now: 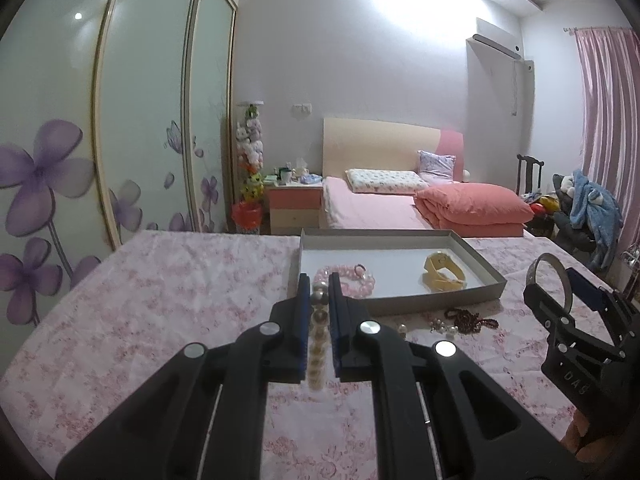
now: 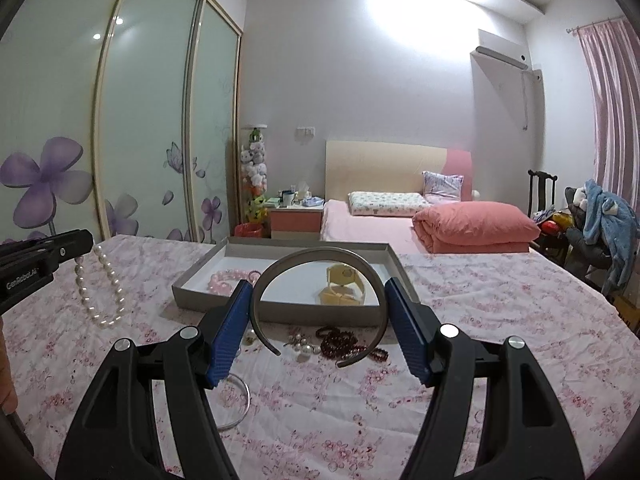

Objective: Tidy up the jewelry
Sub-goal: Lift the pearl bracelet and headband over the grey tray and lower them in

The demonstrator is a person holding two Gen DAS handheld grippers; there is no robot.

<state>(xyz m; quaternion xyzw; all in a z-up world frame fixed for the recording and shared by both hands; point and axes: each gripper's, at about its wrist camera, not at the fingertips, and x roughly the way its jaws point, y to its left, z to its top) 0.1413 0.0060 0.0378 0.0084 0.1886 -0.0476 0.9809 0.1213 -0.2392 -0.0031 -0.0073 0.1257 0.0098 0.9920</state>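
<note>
Headband (image 2: 320, 264) between right claw (image 2: 320, 312) pads

Two hand-held grippers raised side by side, both clamped on jewelry.
The left hand-held gripper (image 1: 319, 292) pinches a pearl necklace (image 1: 318, 344); the right hand-held gripper (image 2: 320, 300), spread wide, grips a headband (image 2: 320, 258).

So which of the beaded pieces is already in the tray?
The pink bead bracelet, lying in the grey tray's left end. The pearl necklace hangs from the left gripper; the dark red beads lie on the cloth before the tray.
</note>
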